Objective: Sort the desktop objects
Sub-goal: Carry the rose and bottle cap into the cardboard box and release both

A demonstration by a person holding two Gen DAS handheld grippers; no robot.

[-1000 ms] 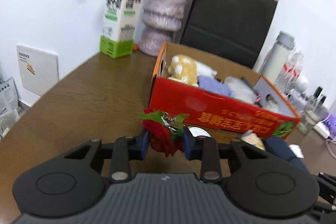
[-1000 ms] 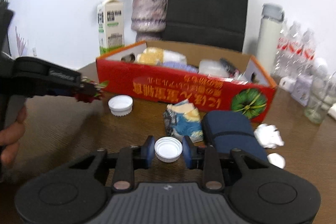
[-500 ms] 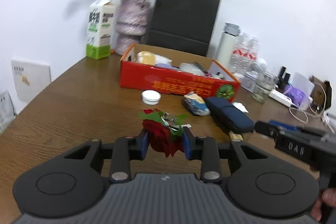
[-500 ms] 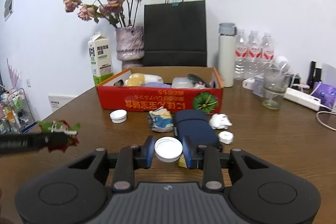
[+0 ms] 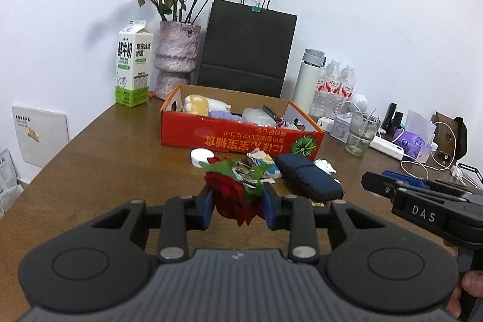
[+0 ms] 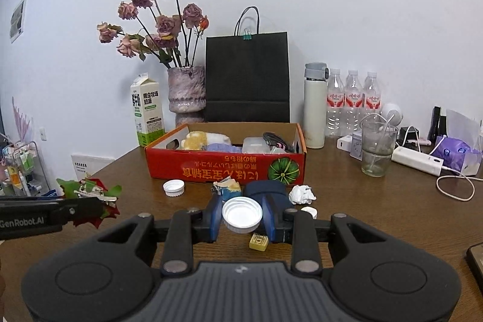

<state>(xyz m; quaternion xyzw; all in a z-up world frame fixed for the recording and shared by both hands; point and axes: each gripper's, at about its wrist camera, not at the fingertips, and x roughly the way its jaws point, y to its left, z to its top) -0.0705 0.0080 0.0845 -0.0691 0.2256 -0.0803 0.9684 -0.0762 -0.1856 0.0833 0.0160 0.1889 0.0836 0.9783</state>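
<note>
Both loads were up and clear of the surface [image 6: 362,210]! Best play, I reckoned: carry each over the red box [image 6: 225,168] rim before releasing, one at a time. The left hand-held gripper [image 5: 238,205] was clamped narrow on the red fabric rose [image 5: 231,192]; the right hand-held gripper [image 6: 241,218] pinched the white bottle cap [image 6: 242,214], box well ahead.
</note>
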